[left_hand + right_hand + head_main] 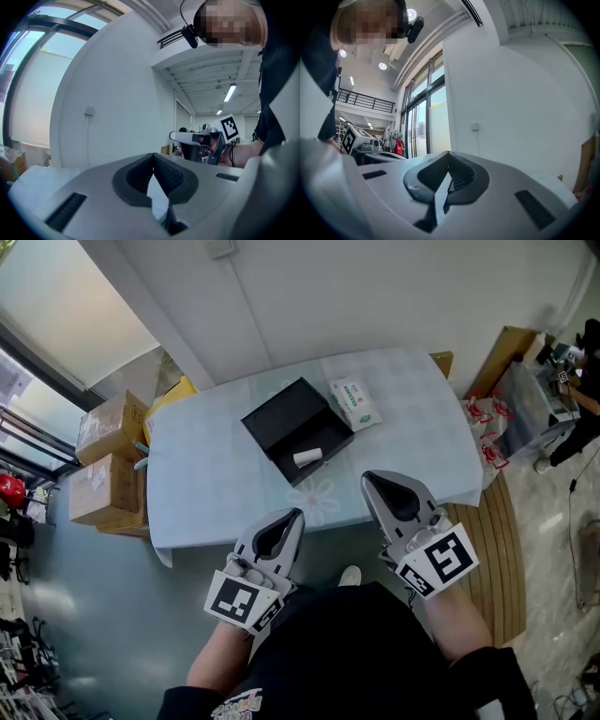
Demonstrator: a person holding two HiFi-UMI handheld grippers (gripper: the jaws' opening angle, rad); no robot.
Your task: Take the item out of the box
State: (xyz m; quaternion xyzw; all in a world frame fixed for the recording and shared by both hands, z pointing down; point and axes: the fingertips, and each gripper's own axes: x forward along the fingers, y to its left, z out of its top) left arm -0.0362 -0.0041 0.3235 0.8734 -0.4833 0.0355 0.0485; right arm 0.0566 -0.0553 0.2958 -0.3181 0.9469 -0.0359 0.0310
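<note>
Small white cylindrical item [307,457] lies on its side inside the open black box [272,423], at the box's near end. The box sits mid-table [216,484], askew to the edges. A white-and-green packet [355,403] lies just beside it, toward the far right corner. Left tool [296,515] and right tool [368,477] hang off the table's near edge. Each has its jaws closed tip to tip, gripping nothing.

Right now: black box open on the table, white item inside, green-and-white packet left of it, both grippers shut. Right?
One slip: the head view shows the green-and-white packet right of the black box, not left. The rest holds: box open, white item inside, left gripper and right gripper shut.
</note>
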